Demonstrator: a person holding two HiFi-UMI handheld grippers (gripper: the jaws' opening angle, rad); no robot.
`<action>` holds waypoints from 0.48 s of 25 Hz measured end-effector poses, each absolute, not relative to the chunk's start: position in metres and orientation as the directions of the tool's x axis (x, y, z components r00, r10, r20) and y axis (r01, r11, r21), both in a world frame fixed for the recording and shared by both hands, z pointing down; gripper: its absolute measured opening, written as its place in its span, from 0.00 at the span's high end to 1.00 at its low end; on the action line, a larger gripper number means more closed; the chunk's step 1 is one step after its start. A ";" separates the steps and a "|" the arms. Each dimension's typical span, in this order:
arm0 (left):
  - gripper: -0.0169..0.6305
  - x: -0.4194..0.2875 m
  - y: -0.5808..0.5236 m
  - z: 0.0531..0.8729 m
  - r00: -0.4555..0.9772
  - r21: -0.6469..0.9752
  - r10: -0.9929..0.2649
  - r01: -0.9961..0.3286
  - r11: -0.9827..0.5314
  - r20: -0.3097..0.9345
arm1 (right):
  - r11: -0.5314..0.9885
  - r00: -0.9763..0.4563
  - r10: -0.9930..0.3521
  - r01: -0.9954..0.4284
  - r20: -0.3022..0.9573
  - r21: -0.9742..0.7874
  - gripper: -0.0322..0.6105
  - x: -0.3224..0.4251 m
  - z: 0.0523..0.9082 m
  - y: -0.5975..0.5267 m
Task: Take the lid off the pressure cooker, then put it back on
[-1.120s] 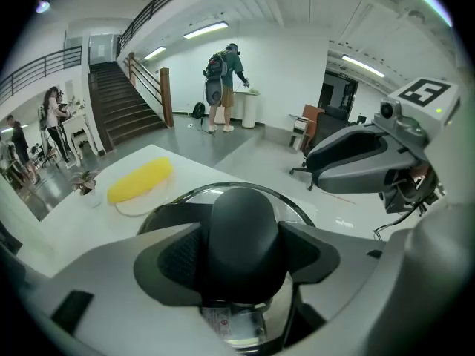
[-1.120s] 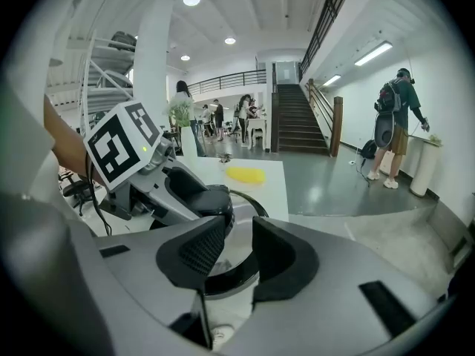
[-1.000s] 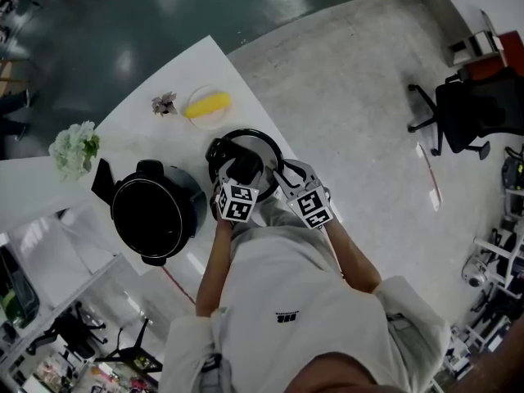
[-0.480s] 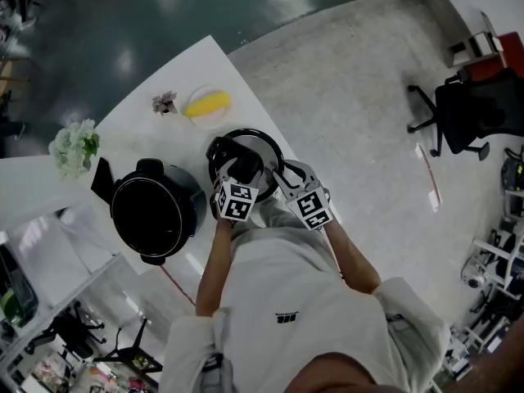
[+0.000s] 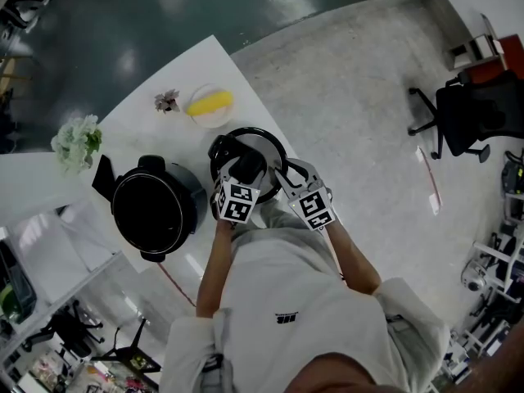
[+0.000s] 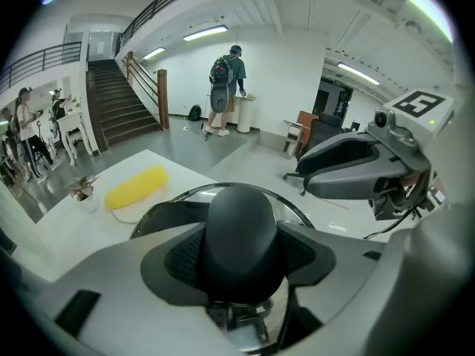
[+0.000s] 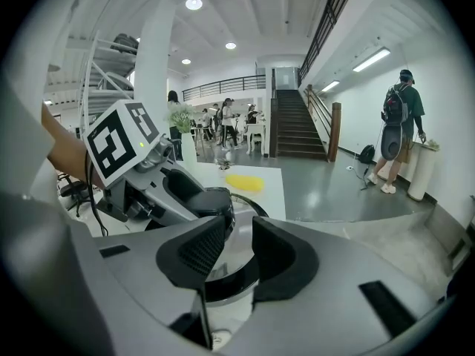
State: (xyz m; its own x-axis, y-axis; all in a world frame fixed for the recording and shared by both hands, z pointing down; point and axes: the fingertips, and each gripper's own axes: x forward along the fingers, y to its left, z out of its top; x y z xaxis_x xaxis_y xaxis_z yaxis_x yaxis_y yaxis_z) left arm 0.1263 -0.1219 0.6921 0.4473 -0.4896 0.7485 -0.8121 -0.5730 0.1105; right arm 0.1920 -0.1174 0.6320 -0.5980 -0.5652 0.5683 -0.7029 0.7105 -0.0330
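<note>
The round pressure cooker lid [image 5: 264, 147] lies flat on the white table [image 5: 131, 125], to the right of the open black cooker pot [image 5: 153, 213]. My left gripper [image 5: 244, 170] is shut on the lid's black knob [image 6: 241, 232], and in the left gripper view its pads [image 6: 178, 254] press the knob from both sides. My right gripper [image 5: 284, 175] sits at the lid's near right edge. In the right gripper view its jaws [image 7: 239, 247] stand a little apart, with the lid's dark rim [image 7: 226, 286] running across below the gap and nothing pinched.
A yellow item on a white plate [image 5: 210, 105] and a small plant [image 5: 167, 101] stand behind the lid. White flowers [image 5: 76, 142] are at the table's far left. A black office chair [image 5: 473, 113] stands on the floor to the right. People stand far off by the stairs.
</note>
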 end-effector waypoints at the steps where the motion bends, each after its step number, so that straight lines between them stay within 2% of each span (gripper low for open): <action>1: 0.53 0.127 -0.122 0.688 0.449 0.107 -0.492 -0.810 -0.577 0.746 | 0.711 -0.600 -0.567 -0.702 0.564 -0.032 0.77 0.191 0.629 -0.117; 12: 0.53 0.124 -0.123 0.629 0.469 0.086 -0.520 -0.796 -0.600 0.714 | 0.737 -0.631 -0.577 -0.675 0.519 -0.001 0.77 0.184 0.583 -0.116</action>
